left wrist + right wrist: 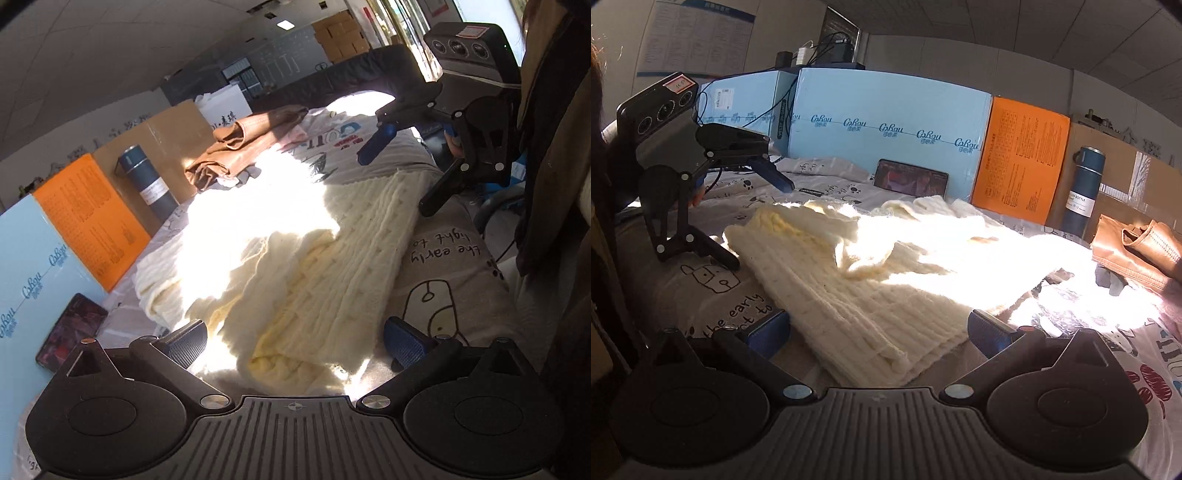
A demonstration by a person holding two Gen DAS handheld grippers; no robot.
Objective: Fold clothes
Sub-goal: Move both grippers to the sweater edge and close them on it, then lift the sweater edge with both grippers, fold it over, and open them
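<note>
Printed bedsheet [454, 266] covers the work surface. Your left gripper [295, 341], low in its frame, is spread wide with nothing held, the cream knit sweater [314, 280] lying between its fingers. Your right gripper [877, 332] likewise gapes over the sweater's near hem. Mid-frame, glare hides the sweater's folds, possibly a sleeve. Farther back: brown garment [236, 147], blue bottle [1084, 188], orange box [1019, 158].

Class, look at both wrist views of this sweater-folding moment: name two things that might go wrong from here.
1. Strong sunlight washes out much of the cream sweater, so its edges are hard to see; a grab may miss the hem.
2. The sweater is already bunched in the middle, and both the left tongs and right tongs are open, so closing there may catch several layers and fold it crooked.
</note>
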